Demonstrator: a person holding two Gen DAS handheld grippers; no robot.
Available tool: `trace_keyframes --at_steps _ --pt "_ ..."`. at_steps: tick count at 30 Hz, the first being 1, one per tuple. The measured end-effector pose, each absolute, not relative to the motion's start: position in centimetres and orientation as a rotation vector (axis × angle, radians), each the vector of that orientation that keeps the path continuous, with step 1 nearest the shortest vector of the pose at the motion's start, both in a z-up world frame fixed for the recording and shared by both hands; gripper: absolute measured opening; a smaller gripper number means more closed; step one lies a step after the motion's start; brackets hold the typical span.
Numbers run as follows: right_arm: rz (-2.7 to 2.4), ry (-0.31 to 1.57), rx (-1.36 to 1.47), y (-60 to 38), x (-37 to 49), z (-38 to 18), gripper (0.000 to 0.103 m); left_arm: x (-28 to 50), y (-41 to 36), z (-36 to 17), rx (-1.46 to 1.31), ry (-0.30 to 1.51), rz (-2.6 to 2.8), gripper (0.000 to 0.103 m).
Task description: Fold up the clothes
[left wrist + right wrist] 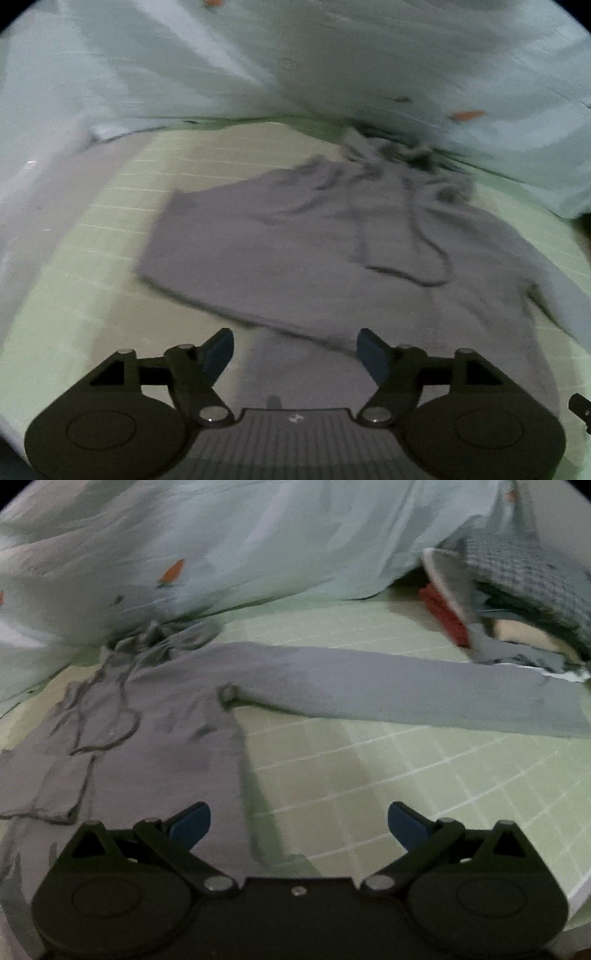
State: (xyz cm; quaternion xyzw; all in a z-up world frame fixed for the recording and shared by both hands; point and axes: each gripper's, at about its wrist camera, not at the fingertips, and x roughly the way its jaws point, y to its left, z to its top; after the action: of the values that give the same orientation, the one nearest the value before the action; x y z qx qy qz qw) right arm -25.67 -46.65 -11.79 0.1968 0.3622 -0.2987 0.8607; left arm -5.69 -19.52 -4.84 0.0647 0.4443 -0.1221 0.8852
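A grey hoodie (314,251) lies flat on a pale green checked sheet (110,206), hood and drawstrings toward the far side. In the left wrist view one sleeve is folded across the body. In the right wrist view the hoodie body (159,746) is at left and the other sleeve (388,690) stretches out straight to the right. My left gripper (295,350) is open and empty above the hoodie's near hem. My right gripper (299,825) is open and empty above the hoodie's right side edge.
A light blue-green quilt (258,542) with small orange prints is bunched along the far side. A pile of other clothes (517,598), checked blue, red and cream, lies at the far right. The green sheet (424,782) lies bare below the outstretched sleeve.
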Motion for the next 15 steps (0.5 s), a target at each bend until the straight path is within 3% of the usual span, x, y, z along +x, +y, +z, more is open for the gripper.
trace_keyframes --at_steps 3,6,15 --pt "-0.568 0.785 0.381 -45.4 -23.7 -9.8 0.103 -6.6 -17.3 -2.3 0.117 0.87 -0.228 0.089" --pt "-0.523 0.708 0.344 -44.3 -21.1 -8.6 0.103 -6.5 -15.3 -1.6 0.083 0.79 -0.246 0.089" --pt "-0.37 0.783 0.4 -39.5 -11.6 -9.9 0.099 -1.9 -13.9 -2.0 0.081 0.79 -0.28 0.089"
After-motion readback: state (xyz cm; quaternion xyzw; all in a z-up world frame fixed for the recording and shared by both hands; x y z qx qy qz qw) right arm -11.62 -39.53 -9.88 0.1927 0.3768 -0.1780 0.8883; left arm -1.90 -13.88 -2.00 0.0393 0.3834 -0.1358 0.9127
